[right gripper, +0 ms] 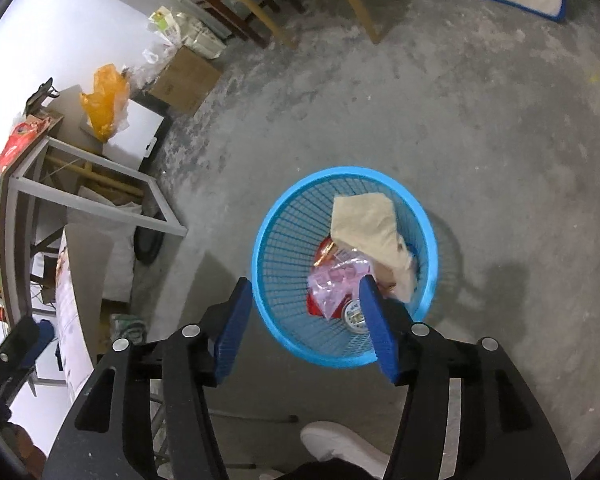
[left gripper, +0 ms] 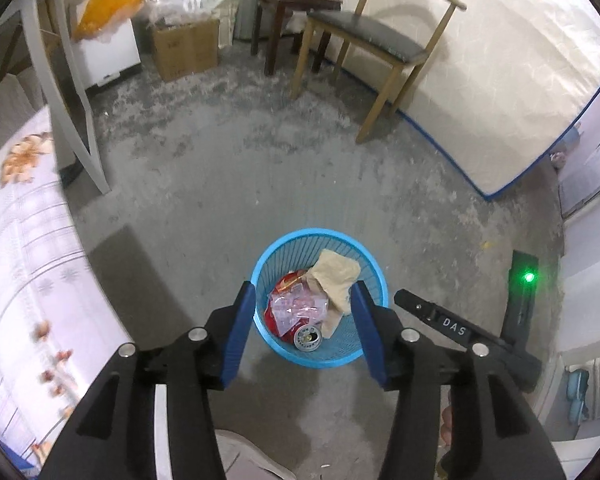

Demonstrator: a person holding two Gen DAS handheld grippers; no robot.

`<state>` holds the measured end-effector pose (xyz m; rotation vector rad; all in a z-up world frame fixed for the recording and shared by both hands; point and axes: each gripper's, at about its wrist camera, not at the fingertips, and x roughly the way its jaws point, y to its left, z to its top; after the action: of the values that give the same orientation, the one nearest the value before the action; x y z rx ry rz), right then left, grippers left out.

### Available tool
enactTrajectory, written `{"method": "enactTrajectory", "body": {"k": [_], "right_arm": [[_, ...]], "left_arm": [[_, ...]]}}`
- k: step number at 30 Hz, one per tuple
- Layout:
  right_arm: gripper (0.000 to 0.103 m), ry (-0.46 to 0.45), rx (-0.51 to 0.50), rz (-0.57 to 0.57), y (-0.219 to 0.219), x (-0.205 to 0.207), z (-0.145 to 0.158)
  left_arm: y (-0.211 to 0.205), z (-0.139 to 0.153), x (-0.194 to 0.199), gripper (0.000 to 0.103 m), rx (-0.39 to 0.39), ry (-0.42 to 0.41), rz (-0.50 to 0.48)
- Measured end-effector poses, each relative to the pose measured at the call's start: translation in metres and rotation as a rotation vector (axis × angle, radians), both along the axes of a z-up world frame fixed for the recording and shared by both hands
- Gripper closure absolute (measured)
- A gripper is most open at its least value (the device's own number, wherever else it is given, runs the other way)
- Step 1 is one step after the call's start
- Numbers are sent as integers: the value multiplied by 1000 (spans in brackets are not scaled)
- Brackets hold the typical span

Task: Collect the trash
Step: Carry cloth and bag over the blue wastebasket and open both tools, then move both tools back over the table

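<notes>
A blue mesh basket (left gripper: 320,234) (right gripper: 340,171) stands on the concrete floor. Inside lie a crumpled beige paper (left gripper: 336,276) (right gripper: 366,220), a pink see-through wrapper (left gripper: 298,308) (right gripper: 336,280), a red packet (left gripper: 290,280) (right gripper: 326,250) and a round can top (left gripper: 307,338) (right gripper: 354,314). Above the basket's near side hangs my left gripper (left gripper: 303,292), open with nothing between its blue fingers. My right gripper (right gripper: 305,282) is also over the basket, open and empty. Its black body marked DAS (left gripper: 452,326) shows at the right of the left wrist view.
A wooden chair (left gripper: 364,36), a dark stool (left gripper: 292,0) and a leaning mattress (left gripper: 500,80) stand at the back. A cardboard box (left gripper: 184,48), a white-legged table (left gripper: 60,80) and a floral-sheeted bed (left gripper: 20,260) line the left. A white shoe (right gripper: 340,444) is below the basket.
</notes>
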<state>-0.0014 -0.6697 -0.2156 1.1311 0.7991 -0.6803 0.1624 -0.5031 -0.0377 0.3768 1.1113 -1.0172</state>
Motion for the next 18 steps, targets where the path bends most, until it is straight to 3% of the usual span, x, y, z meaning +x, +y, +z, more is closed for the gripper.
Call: {"method": "enactTrajectory", "body": {"k": [5, 10, 18], "right_arm": [[47, -2, -35, 0, 10, -5, 15], [39, -39, -78, 32, 37, -22, 43], [33, -70, -134, 195, 100, -24, 98]], "left_arm": [[38, 33, -9, 48, -60, -29, -2], [91, 66, -28, 34, -130, -52, 0], [216, 101, -49, 22, -184, -89, 52]]}}
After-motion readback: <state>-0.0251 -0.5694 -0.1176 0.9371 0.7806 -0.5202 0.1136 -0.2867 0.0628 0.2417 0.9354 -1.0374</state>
